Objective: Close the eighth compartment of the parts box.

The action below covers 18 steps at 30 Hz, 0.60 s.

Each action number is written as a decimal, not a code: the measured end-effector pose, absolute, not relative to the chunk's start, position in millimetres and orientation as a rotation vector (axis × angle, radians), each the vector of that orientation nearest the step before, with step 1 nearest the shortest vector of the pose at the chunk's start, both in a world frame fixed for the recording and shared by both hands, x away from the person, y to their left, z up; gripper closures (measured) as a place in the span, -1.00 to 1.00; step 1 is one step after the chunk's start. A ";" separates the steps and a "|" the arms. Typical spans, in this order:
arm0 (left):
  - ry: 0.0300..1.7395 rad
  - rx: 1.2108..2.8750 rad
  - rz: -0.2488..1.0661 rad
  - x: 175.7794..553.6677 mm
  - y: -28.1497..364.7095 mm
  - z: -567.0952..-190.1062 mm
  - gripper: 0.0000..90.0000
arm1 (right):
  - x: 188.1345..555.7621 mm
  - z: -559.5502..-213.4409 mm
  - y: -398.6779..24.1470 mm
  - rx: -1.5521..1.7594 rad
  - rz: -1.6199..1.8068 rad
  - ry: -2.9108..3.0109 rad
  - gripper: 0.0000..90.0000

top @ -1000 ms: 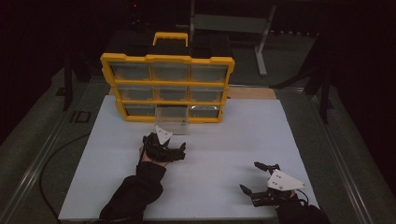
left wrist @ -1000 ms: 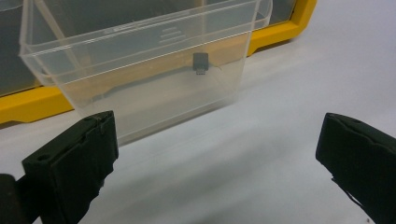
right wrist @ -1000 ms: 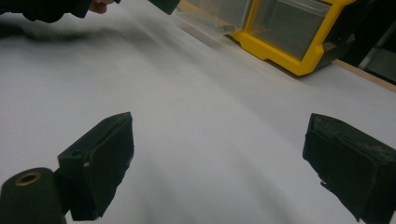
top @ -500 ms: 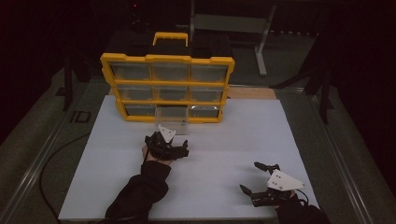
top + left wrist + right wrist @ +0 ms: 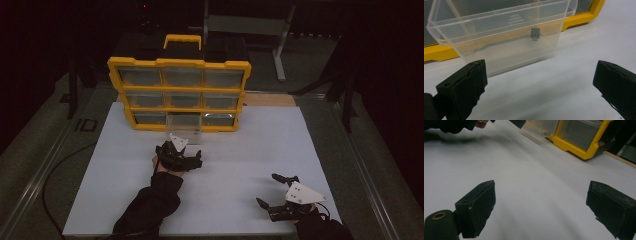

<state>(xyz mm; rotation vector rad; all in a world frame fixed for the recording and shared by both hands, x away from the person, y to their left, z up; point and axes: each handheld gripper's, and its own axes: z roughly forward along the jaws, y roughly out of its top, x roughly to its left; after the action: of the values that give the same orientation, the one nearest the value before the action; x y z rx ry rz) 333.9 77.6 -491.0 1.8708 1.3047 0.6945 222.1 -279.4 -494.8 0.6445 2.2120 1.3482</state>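
Note:
A yellow organizer (image 5: 179, 64) with clear drawers stands upright at the back of the white table. Its bottom middle drawer (image 5: 183, 123) is pulled partly out. In the left gripper view this clear drawer (image 5: 499, 42) sits just ahead of the jaws, with a small grey part (image 5: 535, 33) inside it. My left gripper (image 5: 180, 153) is open just in front of the drawer, holding nothing (image 5: 539, 87). My right gripper (image 5: 267, 189) rests open near the front right of the table, its jaws wide apart over bare white surface (image 5: 541, 210).
The white table top (image 5: 240, 150) spreads between the two grippers. A cable (image 5: 55, 175) runs along the left edge. A metal stand (image 5: 280, 45) is in the dark behind the organizer. The organizer's corner (image 5: 579, 137) lies far ahead of the right jaws.
My left gripper has shifted slightly to the right in front of the pulled-out drawer. The right gripper has stayed still.

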 end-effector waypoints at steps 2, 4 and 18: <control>1.317 1.868 0.699 334.0 78.6 -490.9 -1.00 | 222.1 -494.7 -279.5 0.645 1.350 2.211 -0.80; 1.317 1.871 0.691 334.7 78.8 -491.0 -1.00 | 222.2 -494.7 -279.7 0.644 1.352 2.209 -0.80; 1.301 1.886 0.737 333.9 78.5 -493.1 -0.44 | 222.4 -494.8 -280.2 0.651 1.353 2.213 -0.80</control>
<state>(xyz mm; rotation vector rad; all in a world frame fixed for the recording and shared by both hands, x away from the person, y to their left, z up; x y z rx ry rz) 333.9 78.5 -493.1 1.8859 1.3011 0.7372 222.4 -280.2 -494.8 0.6506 2.2126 1.3531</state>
